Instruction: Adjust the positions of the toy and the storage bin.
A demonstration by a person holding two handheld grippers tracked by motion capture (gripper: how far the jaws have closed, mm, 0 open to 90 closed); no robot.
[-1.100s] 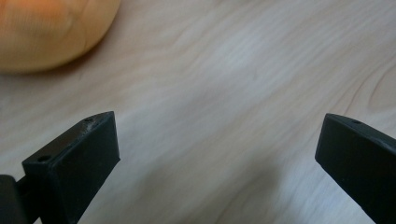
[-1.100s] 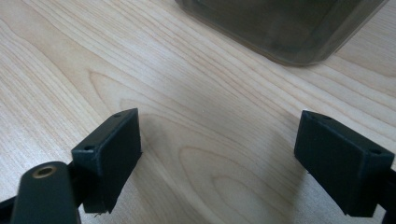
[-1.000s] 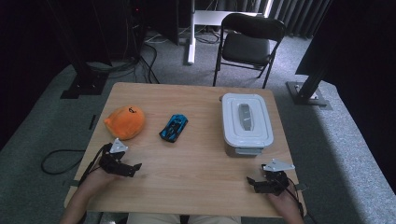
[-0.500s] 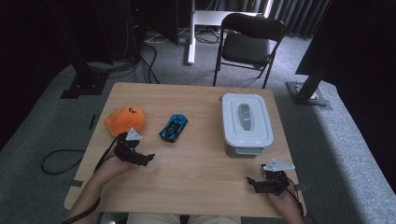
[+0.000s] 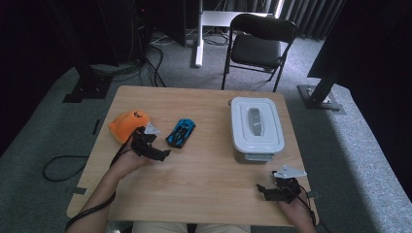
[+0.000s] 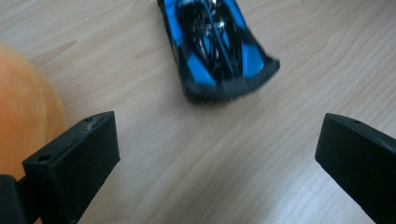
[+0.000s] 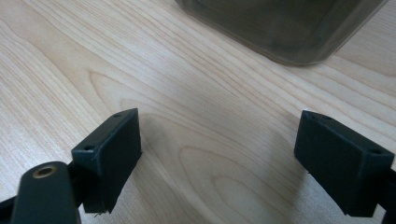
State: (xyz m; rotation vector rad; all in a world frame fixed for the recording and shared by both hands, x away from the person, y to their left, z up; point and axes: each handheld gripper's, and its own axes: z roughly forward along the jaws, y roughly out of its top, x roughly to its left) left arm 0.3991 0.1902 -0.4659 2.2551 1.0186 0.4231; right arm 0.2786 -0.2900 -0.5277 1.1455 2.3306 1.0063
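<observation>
Blue toy car [image 6: 217, 44] on wooden surface [image 5: 209, 170], just ahead of left tongs [image 6: 217, 154], wide open, moved in from near edge; grasp likely next; right tongs [image 7: 233, 158] wide, idle.

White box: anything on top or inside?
The white box carries a latched lid with a grey handle; nothing else sits on it. The lid covers its contents, and the smoky wall reveals nothing clear.

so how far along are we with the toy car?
Early. Nothing looks done: the blue toy car sits on the table beside the orange plush toy, and the white box has its lid on. In hand: the left gripper is open, jaws short of the car, not touching. The right gripper rests open near the box. Left: grasp and move the car.
</observation>
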